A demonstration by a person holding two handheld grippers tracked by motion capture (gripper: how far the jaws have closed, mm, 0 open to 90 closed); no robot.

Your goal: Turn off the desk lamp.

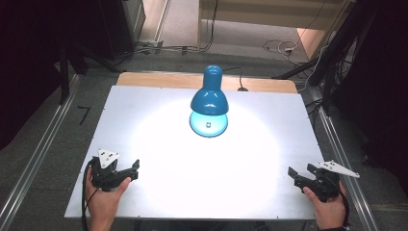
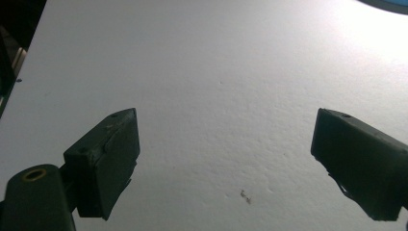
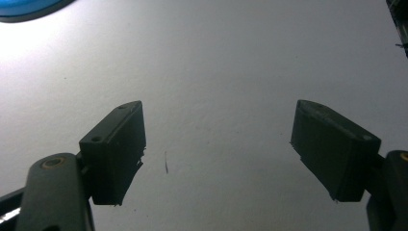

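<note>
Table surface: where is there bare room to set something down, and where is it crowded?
Nearly the whole white table is bare. Free patches: the wide lit stretch between the left tongs and right tongs, both open and empty, and the strips either side of the blue lamp. The only crowded spot is the back centre, where the lamp's base stands.

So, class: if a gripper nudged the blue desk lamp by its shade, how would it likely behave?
The blue desk lamp carries a broad shade over a round base, so a high push may tip it rather than slide it. Its glossy surface looks slippery to grip. The cord trailing behind might tug as it moves.
</note>
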